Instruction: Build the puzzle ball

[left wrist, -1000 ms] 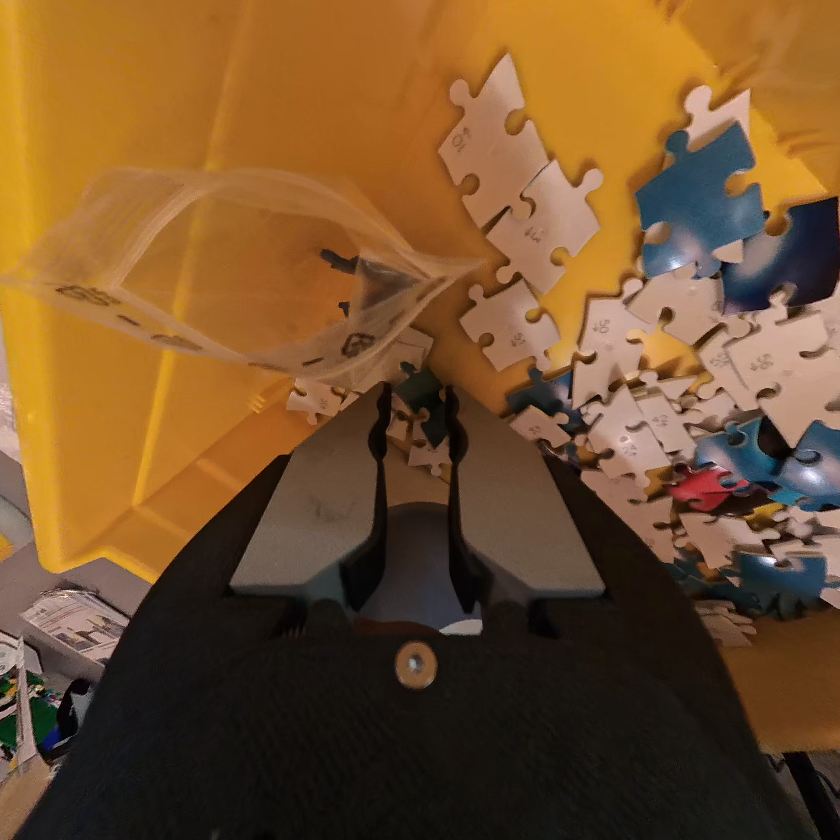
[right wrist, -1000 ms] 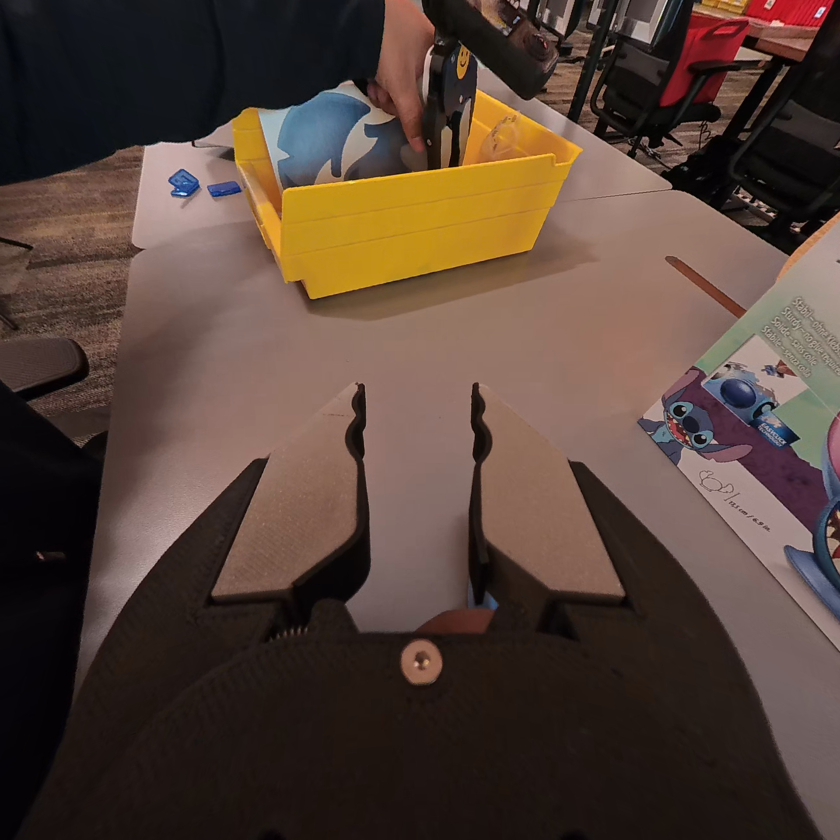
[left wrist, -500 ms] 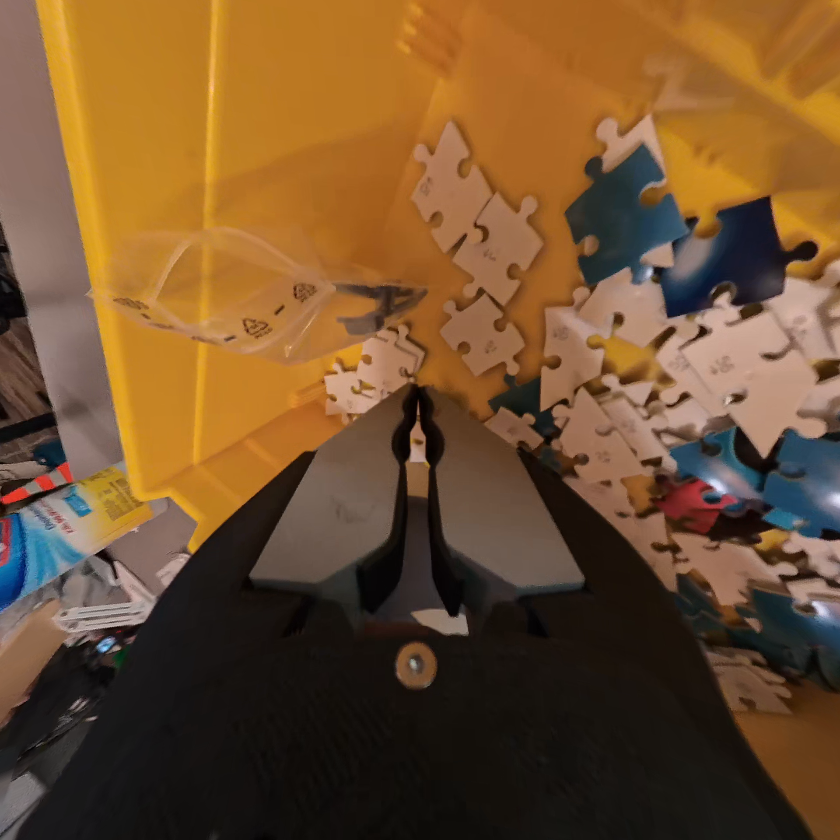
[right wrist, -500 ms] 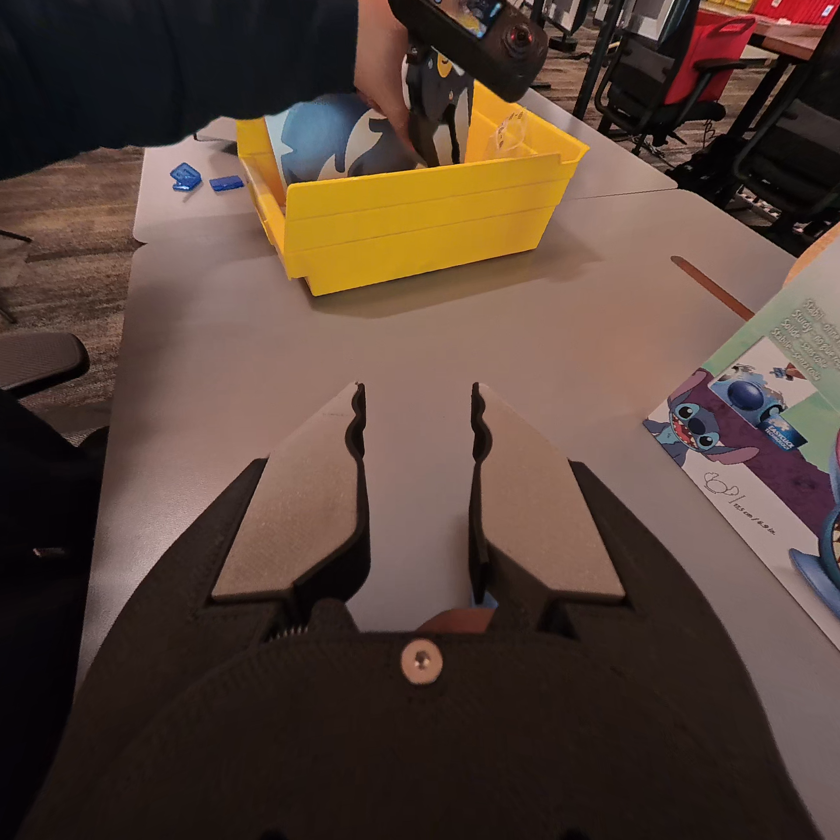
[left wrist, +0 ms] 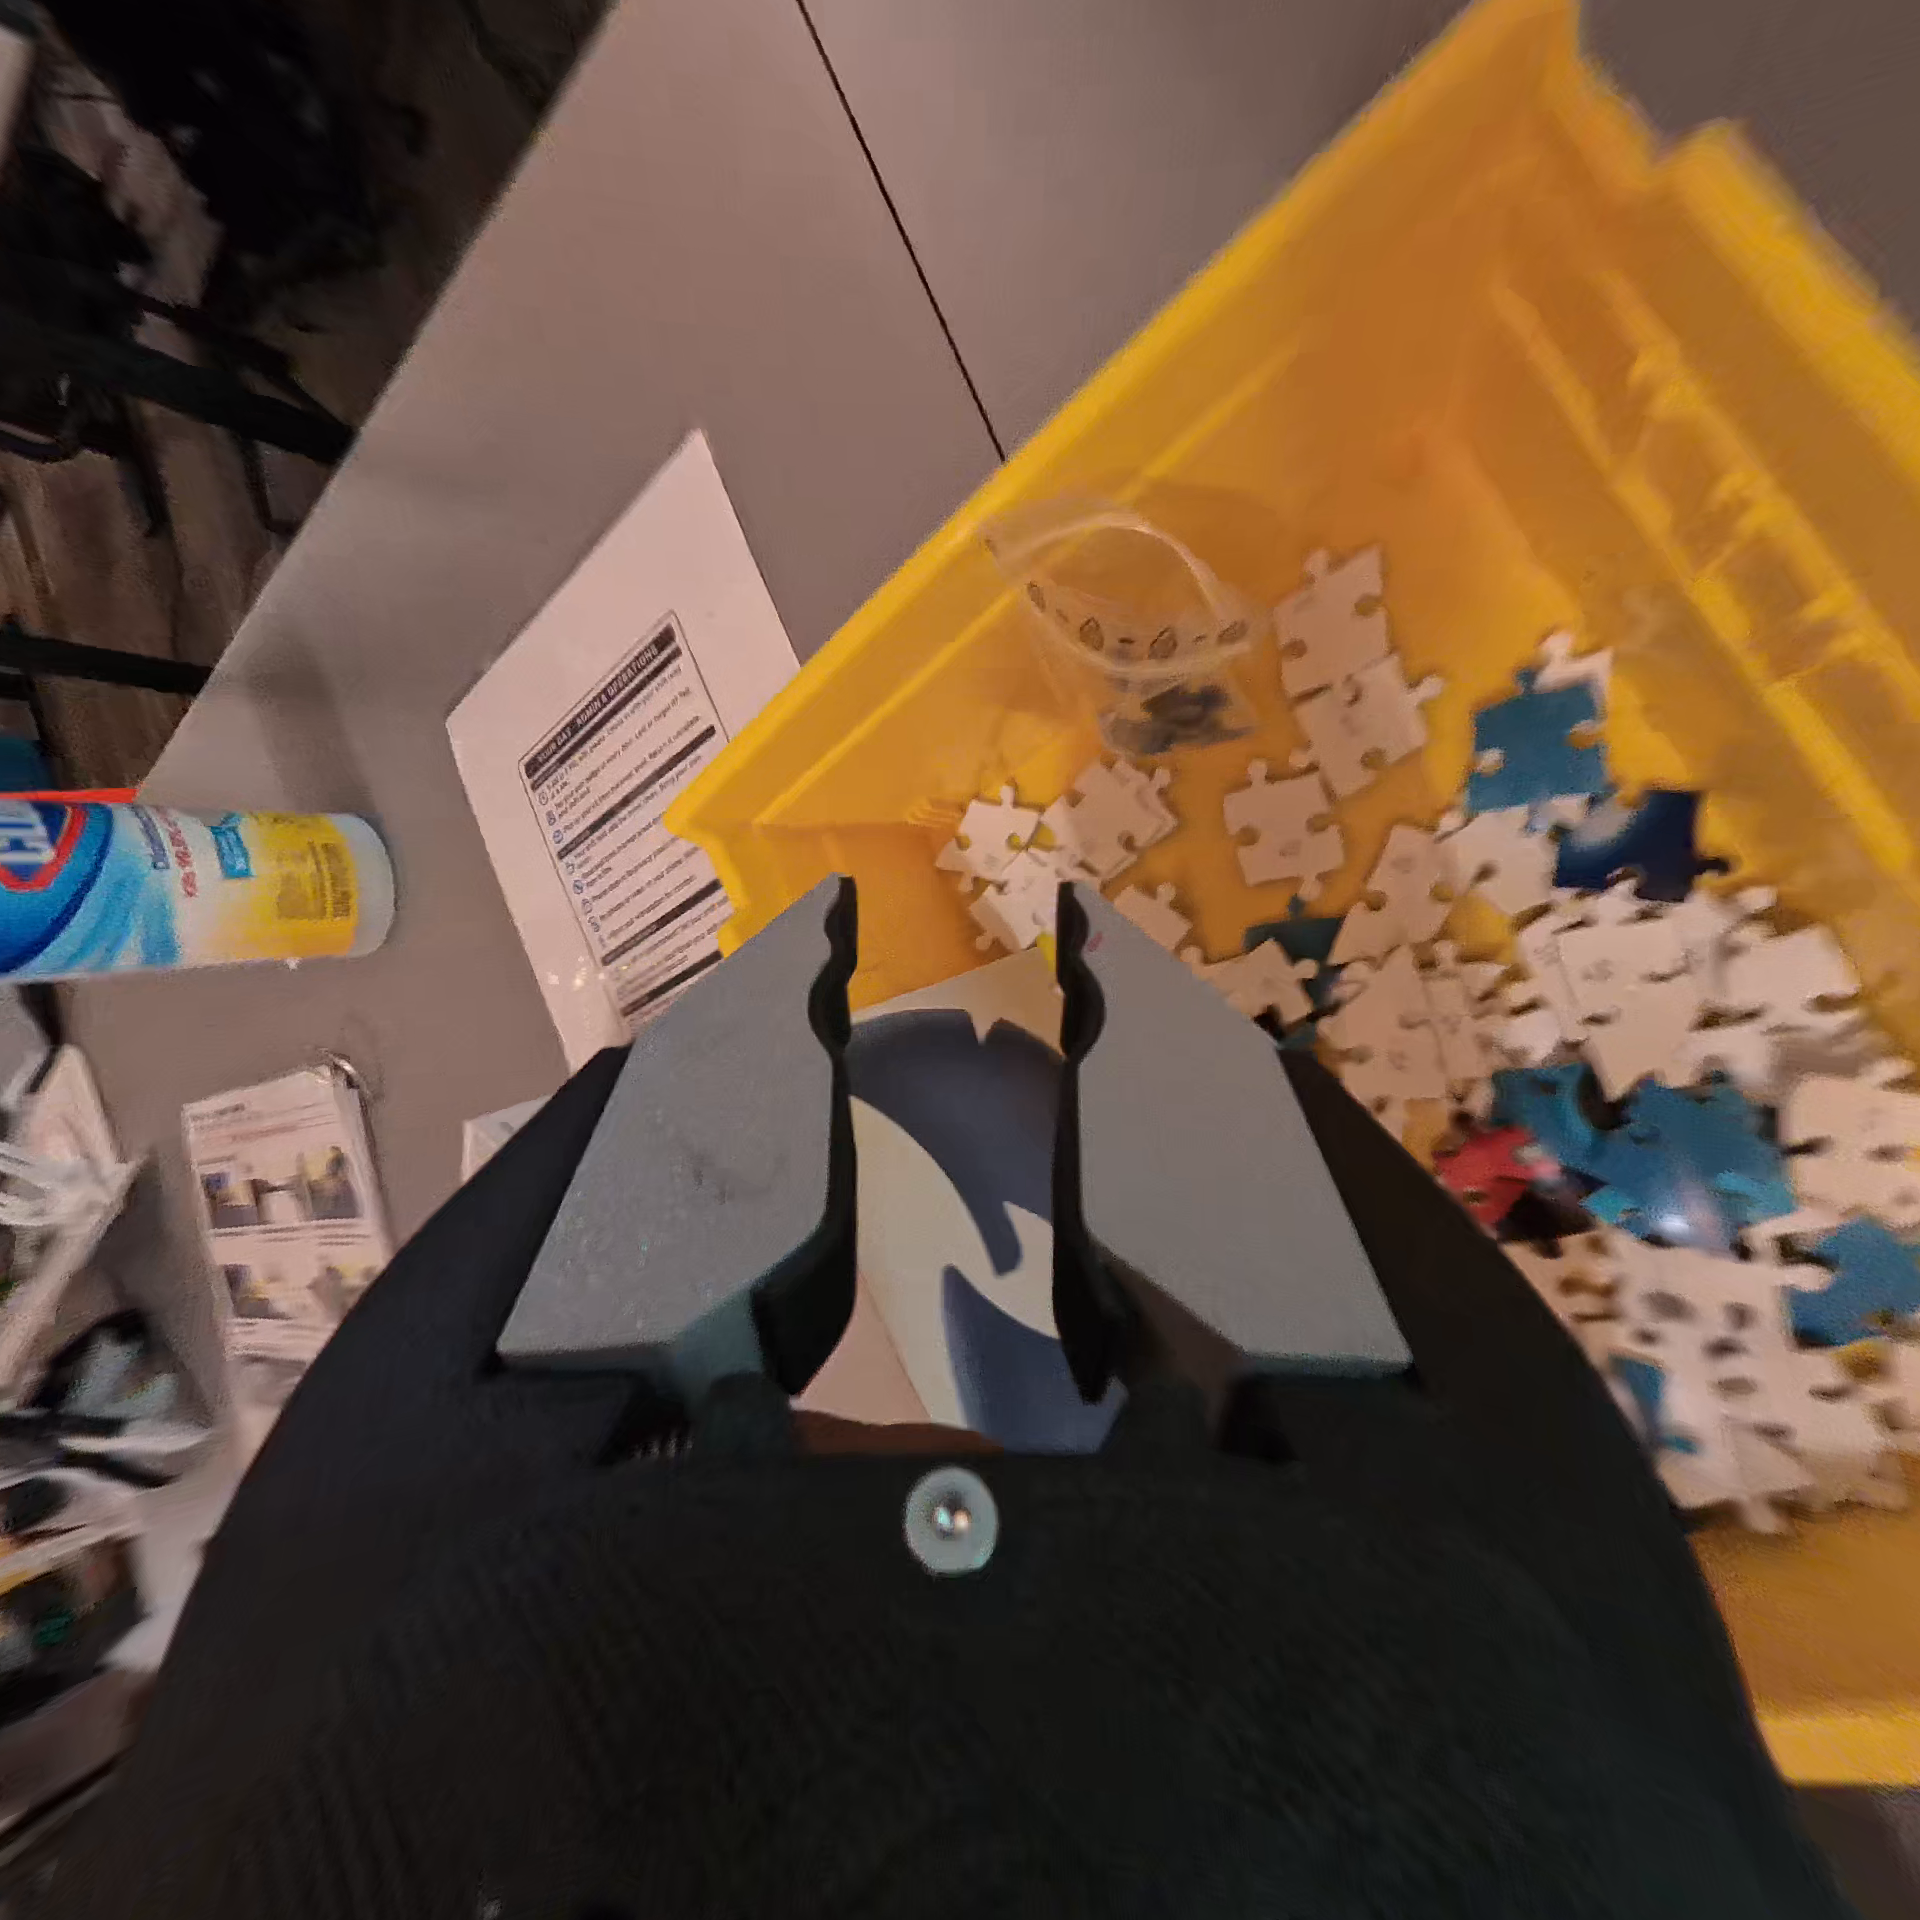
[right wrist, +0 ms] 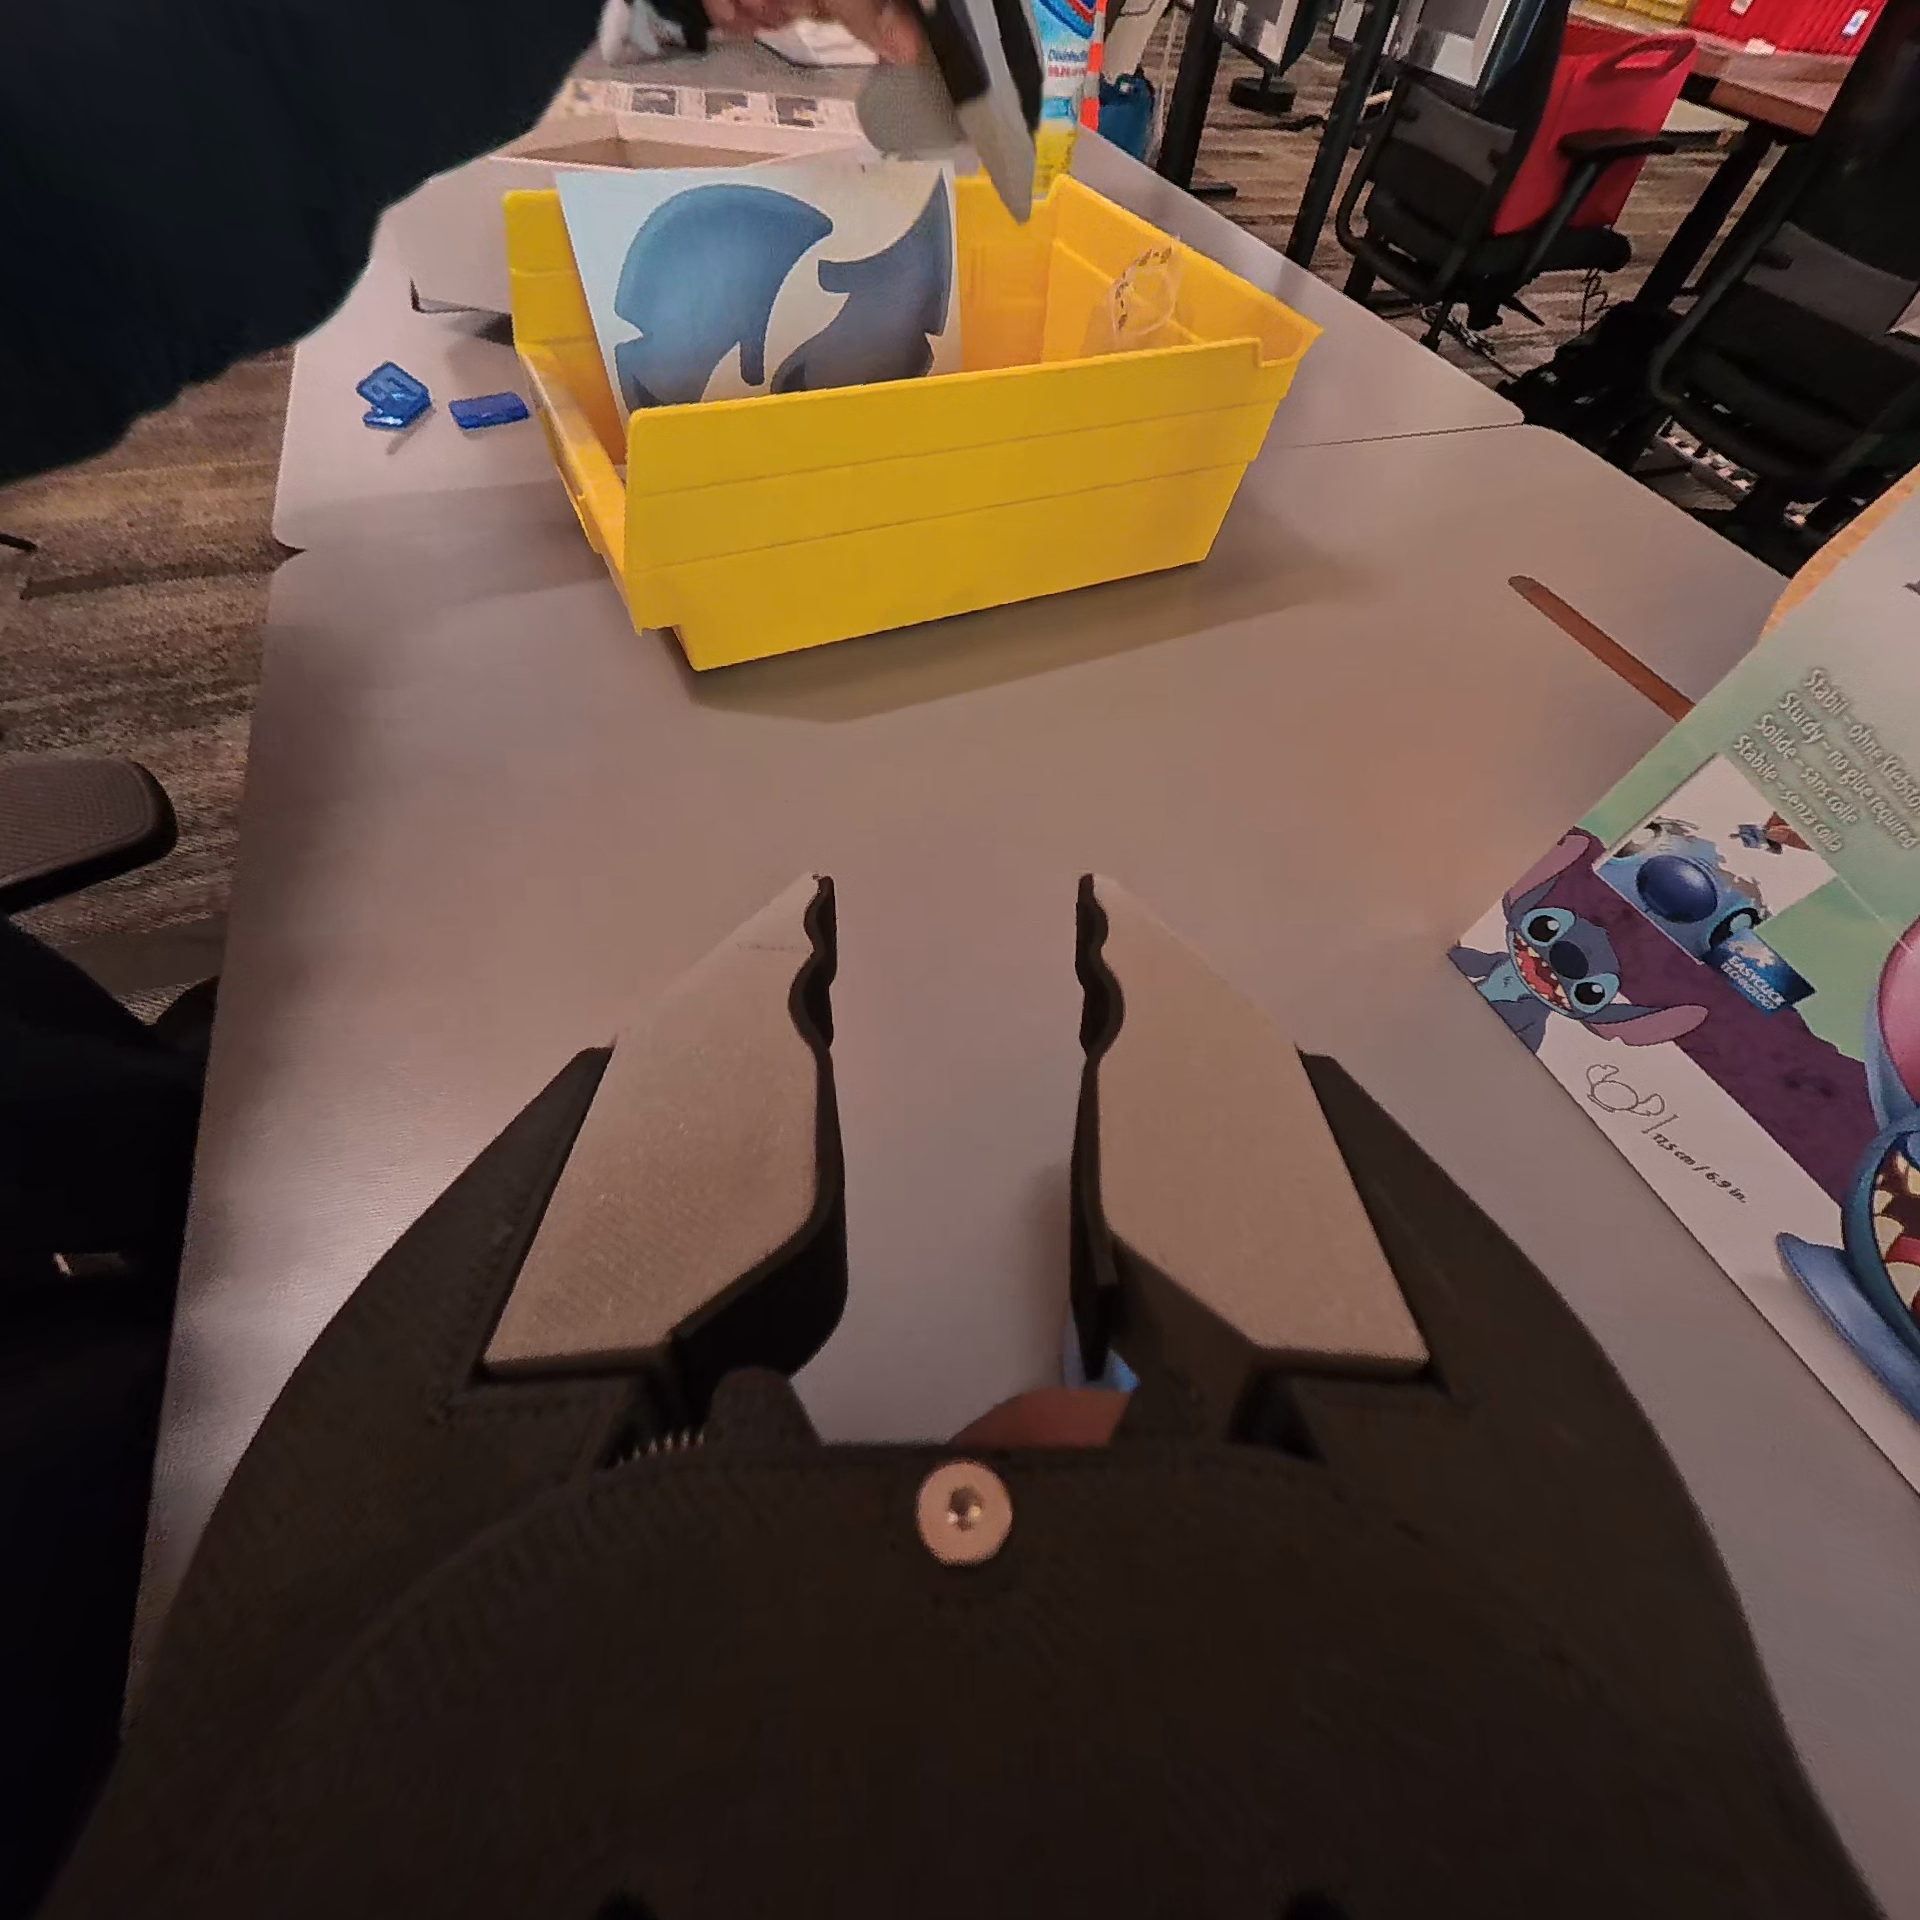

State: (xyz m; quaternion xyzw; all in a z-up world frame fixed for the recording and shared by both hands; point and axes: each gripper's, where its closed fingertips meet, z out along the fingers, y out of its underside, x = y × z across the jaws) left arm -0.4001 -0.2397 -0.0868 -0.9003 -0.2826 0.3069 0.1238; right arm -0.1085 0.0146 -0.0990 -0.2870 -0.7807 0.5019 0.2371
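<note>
The yellow bin (left wrist: 1434,436) holds several loose puzzle pieces (left wrist: 1621,1049), mostly white backs up, some blue and one red. A clear plastic bag (left wrist: 1132,634) lies near the bin's far corner. A printed sheet with blue shapes (left wrist: 945,1132) leans at the bin's near end. My left gripper (left wrist: 954,904) is open and empty, raised above that end of the bin. My right gripper (right wrist: 953,894) is open and empty, low over the grey table (right wrist: 1039,790), well in front of the bin (right wrist: 935,520). The sheet (right wrist: 779,291) and the blurred left gripper (right wrist: 987,104) show there too.
The puzzle's box (right wrist: 1714,935) lies on the table at the right. Two small blue plastic parts (right wrist: 395,395) sit left of the bin. Beyond the bin are a white instruction sheet (left wrist: 623,790), a wipes canister (left wrist: 187,894) and a booklet (left wrist: 281,1195). Office chairs (right wrist: 1507,208) stand behind.
My left gripper closed inside the bin, then rose out of it and opened, empty. The view now looks down on the bin's end. The right gripper has stayed put and open.
</note>
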